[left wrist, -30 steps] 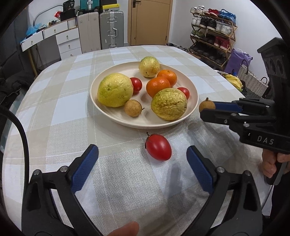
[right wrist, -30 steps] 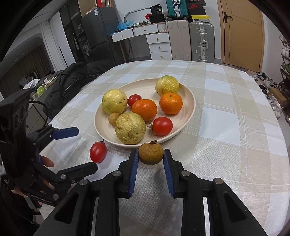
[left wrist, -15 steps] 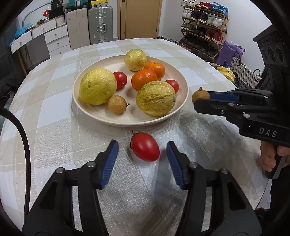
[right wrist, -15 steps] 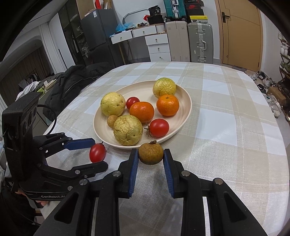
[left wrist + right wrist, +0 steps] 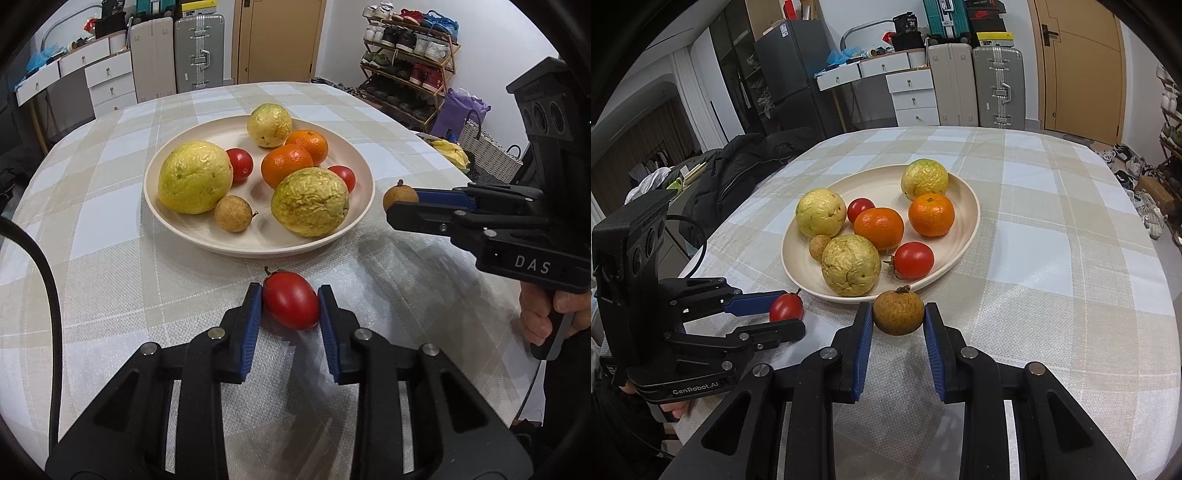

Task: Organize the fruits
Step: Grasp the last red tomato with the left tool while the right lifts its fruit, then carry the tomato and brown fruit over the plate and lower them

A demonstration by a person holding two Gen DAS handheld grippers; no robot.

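Observation:
A red tomato (image 5: pixel 291 306) lies on the checked cloth just in front of the cream plate (image 5: pixel 258 251). My left gripper (image 5: pixel 290 295) is closing on it, and both blue pads touch its sides. The right wrist view shows the same tomato (image 5: pixel 785 308) between the left gripper (image 5: pixel 790 314) fingers. My right gripper (image 5: pixel 898 310) is shut on a small brown round fruit (image 5: pixel 897 314), held near the plate's (image 5: pixel 971 206) near rim. From the left wrist view, that right gripper (image 5: pixel 400 205) and brown fruit (image 5: pixel 399 195) sit right of the plate.
The plate holds three wrinkled yellow-green fruits (image 5: pixel 194 177), two oranges (image 5: pixel 286 164), two tomatoes (image 5: pixel 914 258) and a small brown fruit (image 5: pixel 232 218). A black jacket (image 5: pixel 738 173) lies past the table's left edge. Suitcases, drawers and a shoe rack (image 5: pixel 406 74) stand beyond the table.
The left jaws have swung in from wide apart until their pads meet the tomato. The right gripper has kept still with the brown fruit in it.

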